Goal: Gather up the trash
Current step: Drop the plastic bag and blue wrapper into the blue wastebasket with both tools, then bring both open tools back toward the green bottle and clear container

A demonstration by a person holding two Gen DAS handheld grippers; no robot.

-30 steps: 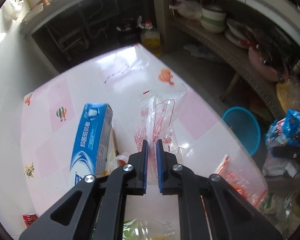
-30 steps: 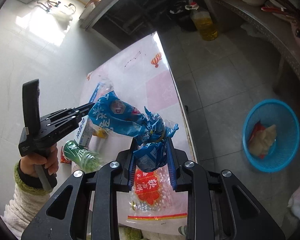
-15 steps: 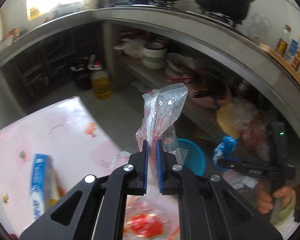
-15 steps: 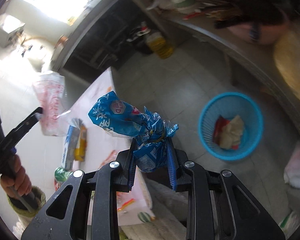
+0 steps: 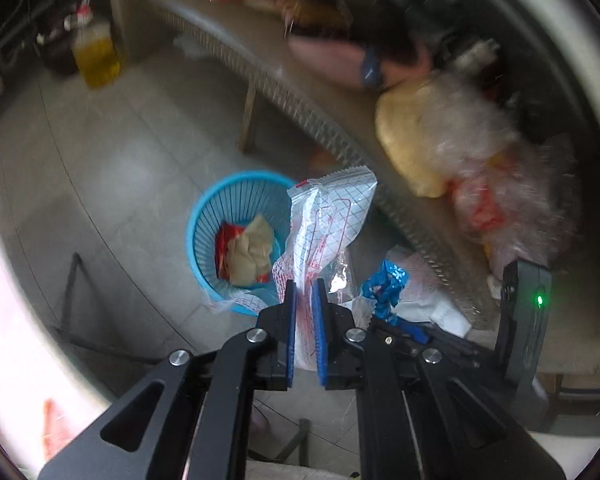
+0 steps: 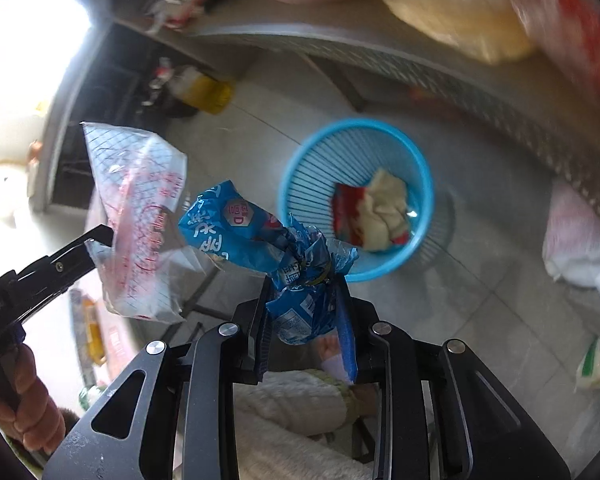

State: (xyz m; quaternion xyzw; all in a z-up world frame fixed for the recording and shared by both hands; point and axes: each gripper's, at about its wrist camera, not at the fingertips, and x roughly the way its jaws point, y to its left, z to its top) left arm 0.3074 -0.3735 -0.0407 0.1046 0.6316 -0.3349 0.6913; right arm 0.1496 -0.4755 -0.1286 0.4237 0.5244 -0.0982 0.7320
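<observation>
Left wrist view: left gripper (image 5: 304, 300) was clamped on a clear crinkled plastic bag with red print (image 5: 328, 220); it hung near the round blue slatted plastic basket (image 5: 204, 216)
Right gripper (image 6: 304, 312): jaws opening; crumpled blue foil wrapper (image 6: 260, 240) between them
Done: yellowish and red scraps (image 6: 380, 208) lay in basket
Left: both pieces undropped

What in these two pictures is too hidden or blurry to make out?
- Shelf items, left wrist view: motion blur; contents unreadable.
- Blue basket, left wrist view: near rim covered by the clear wrapper.
- Blue wrapper, right wrist view: lower end hidden between the jaws, which are opening.
</observation>
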